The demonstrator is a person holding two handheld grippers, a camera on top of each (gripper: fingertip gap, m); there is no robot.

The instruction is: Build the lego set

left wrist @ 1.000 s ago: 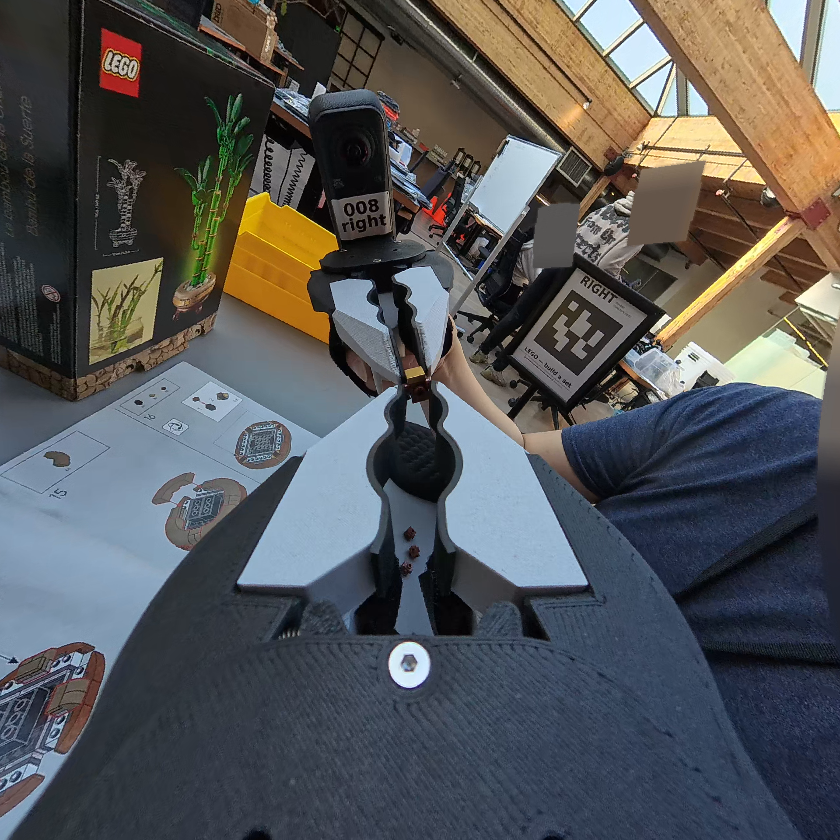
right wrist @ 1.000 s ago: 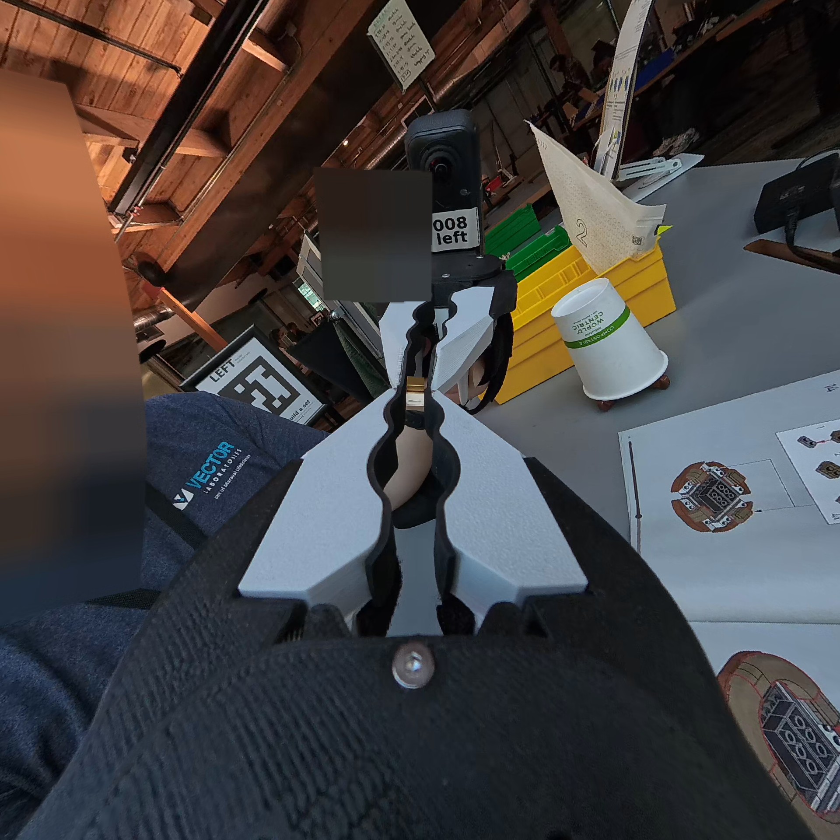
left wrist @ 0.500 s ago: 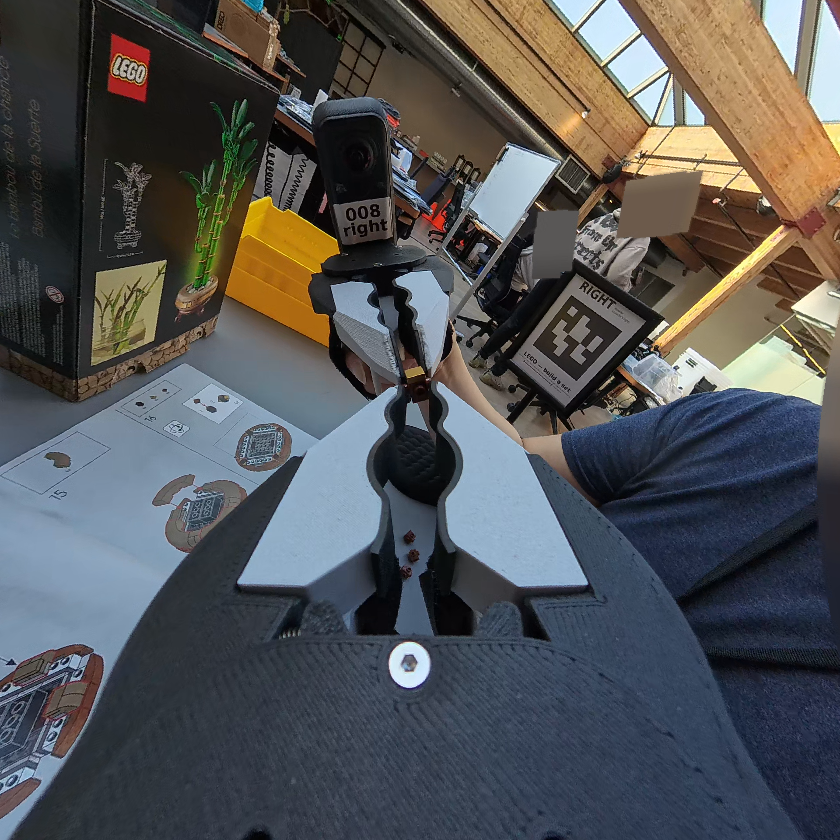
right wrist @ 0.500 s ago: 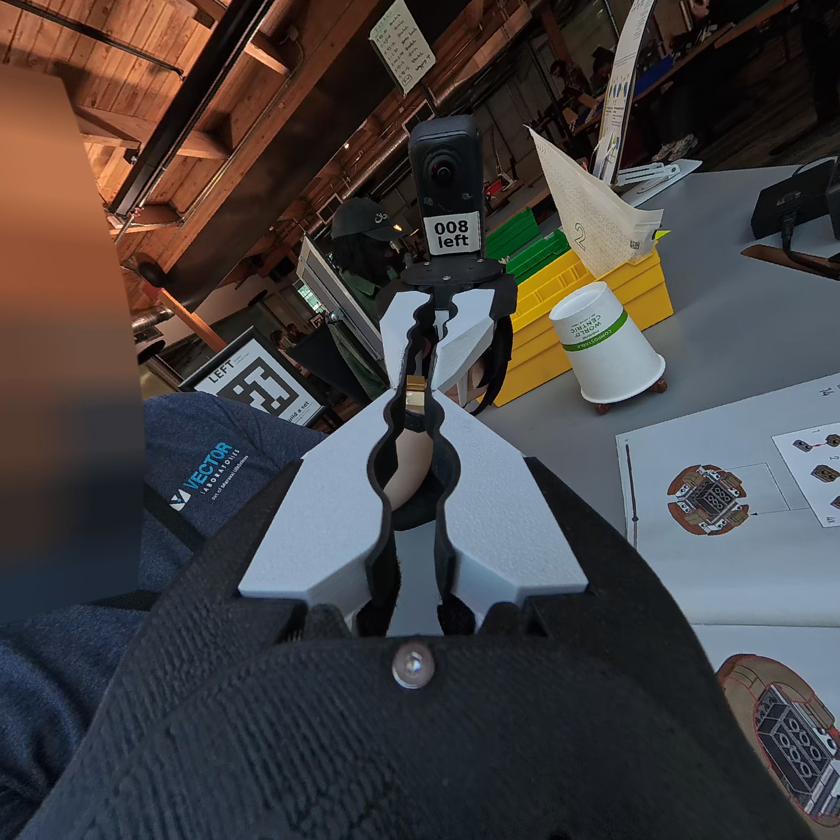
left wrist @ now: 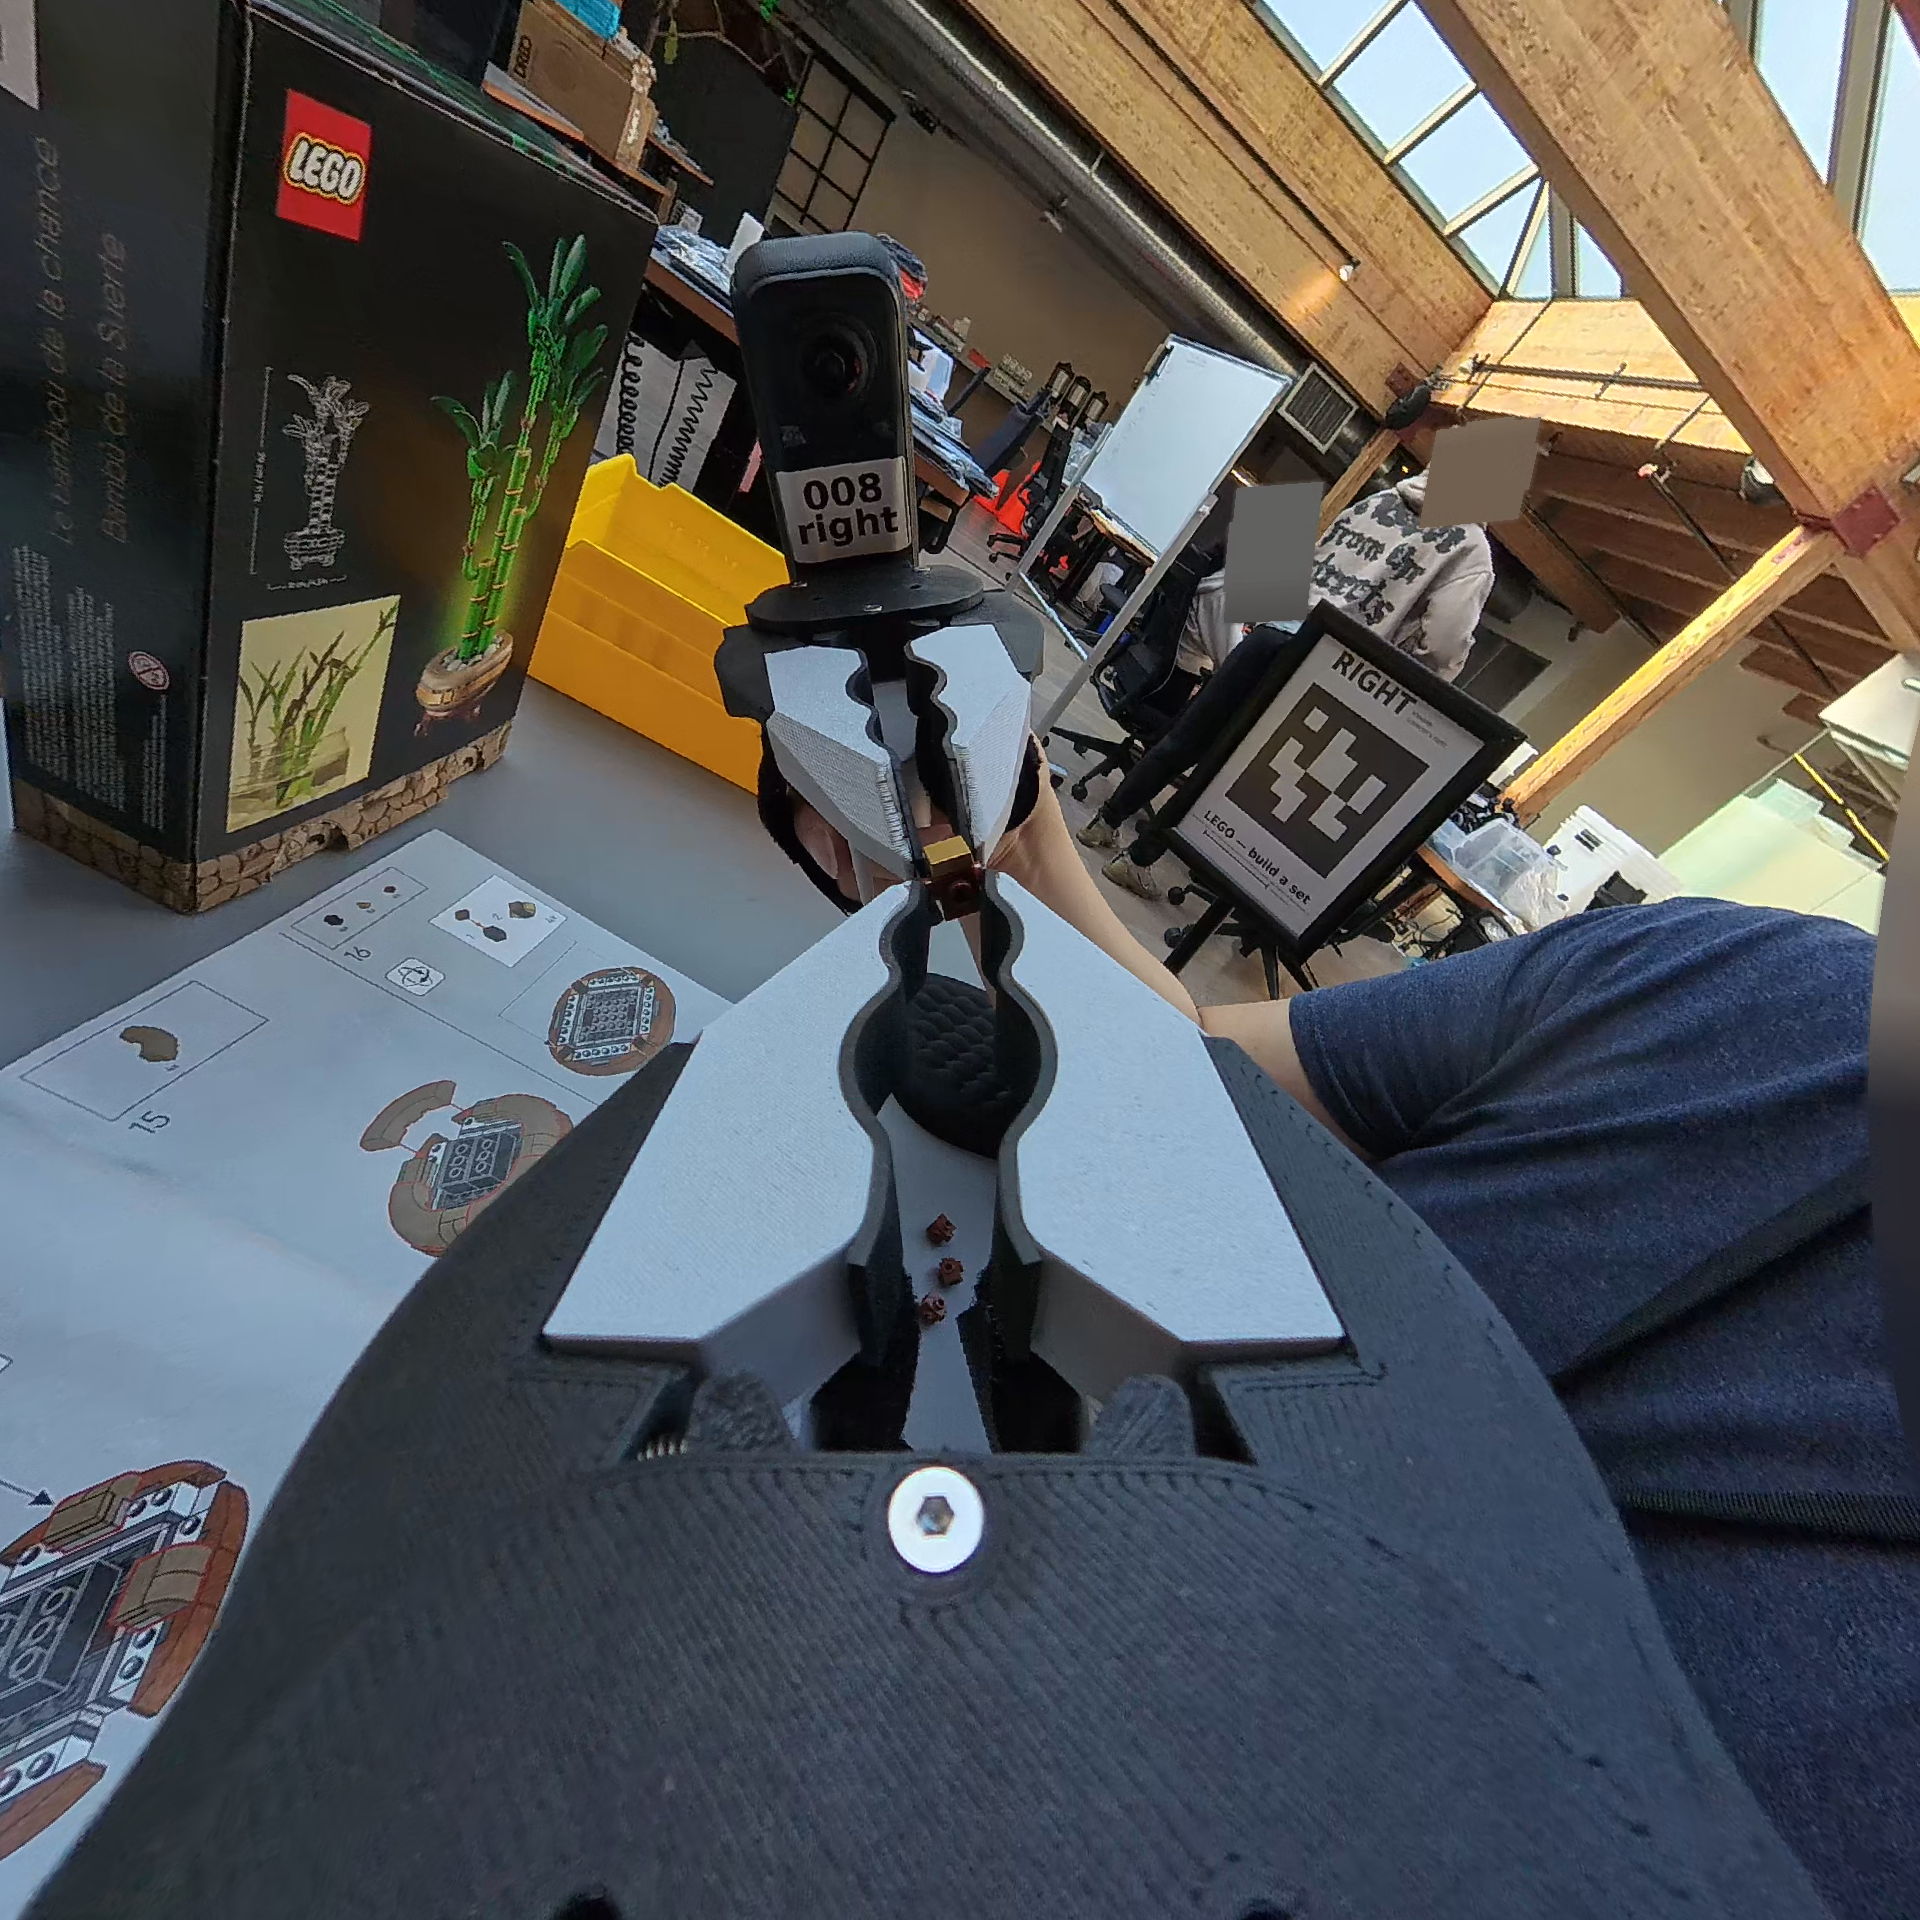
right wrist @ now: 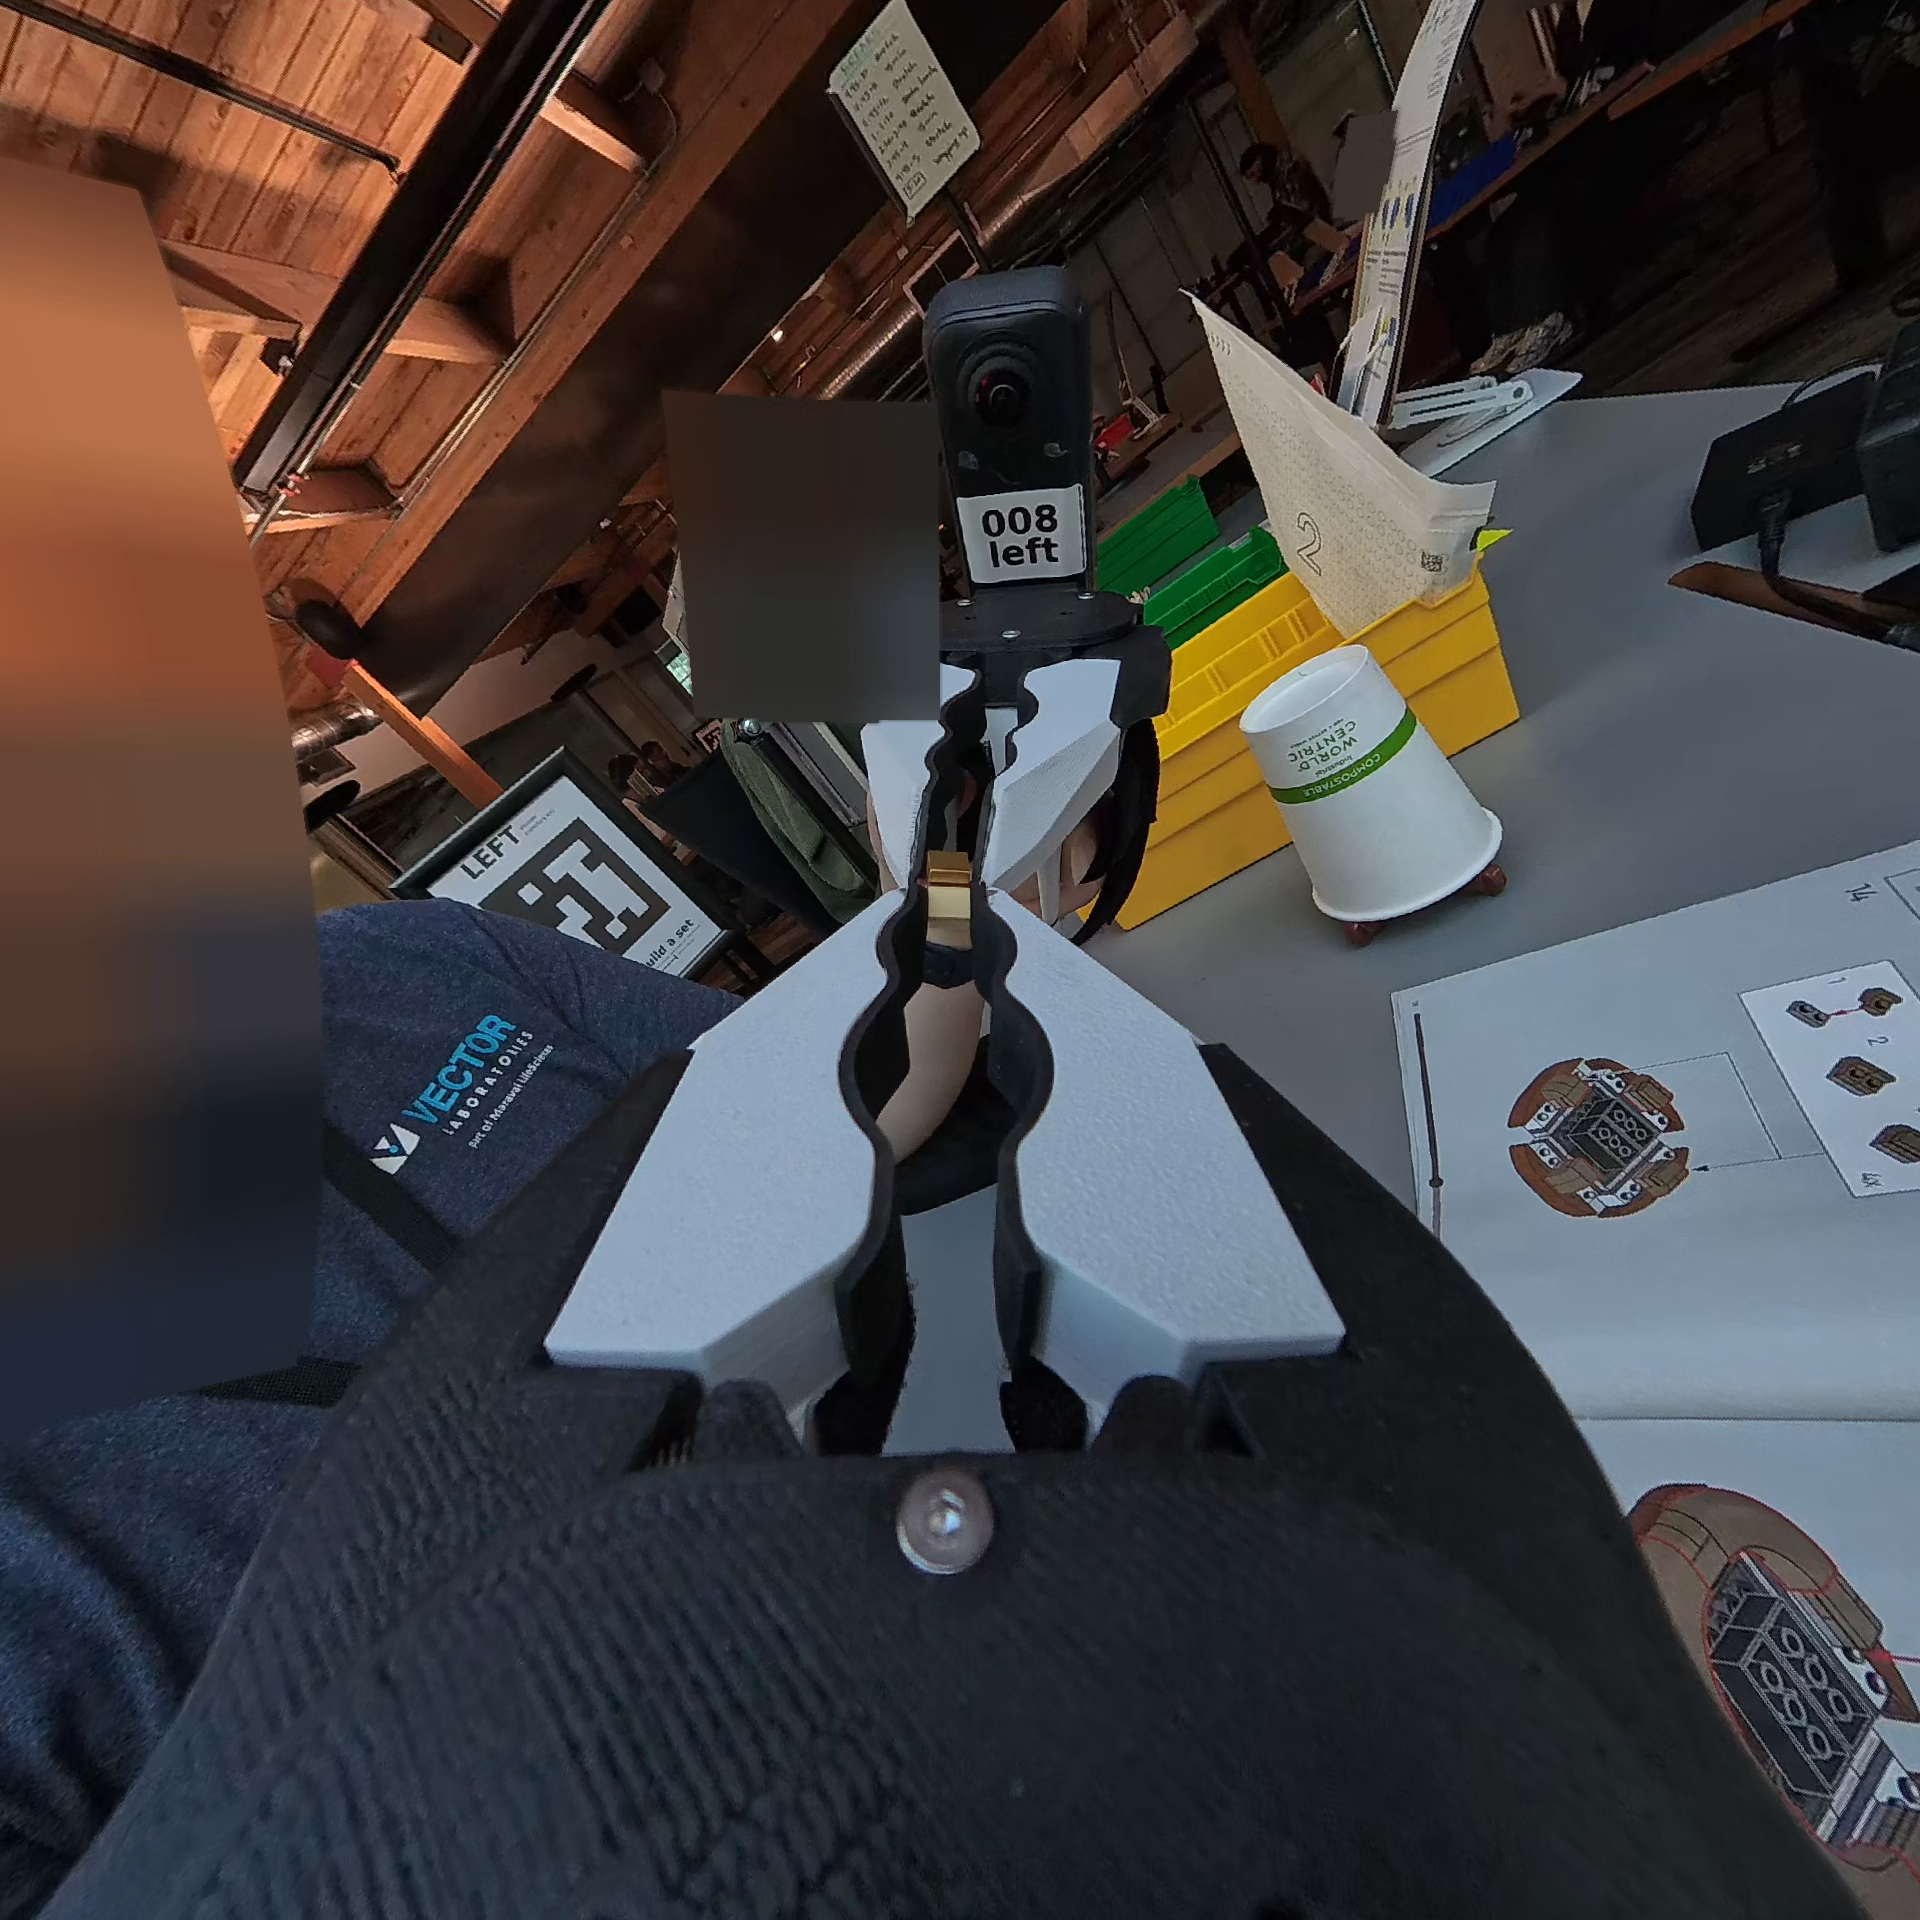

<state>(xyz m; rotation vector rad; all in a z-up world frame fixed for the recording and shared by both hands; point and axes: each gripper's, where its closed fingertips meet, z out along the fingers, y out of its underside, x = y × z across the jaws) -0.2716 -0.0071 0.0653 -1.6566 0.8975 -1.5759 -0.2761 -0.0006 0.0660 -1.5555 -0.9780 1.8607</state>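
Tip to tip above the instruction booklet (left wrist: pixel 260 1143), the left gripper (left wrist: pixel 956 902) pinches a brown piece (left wrist: pixel 958 890) and the right gripper (right wrist: pixel 948 902) a gold piece (right wrist: pixel 948 885). An upturned paper cup (right wrist: pixel 1371 800) and yellow bins (right wrist: pixel 1340 675) stand beyond, clear of both.

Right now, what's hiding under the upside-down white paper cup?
Two small reddish-brown pieces peek out under the rim of the white paper cup, which tilts on them on the grey table. Anything further inside is covered by the cup.
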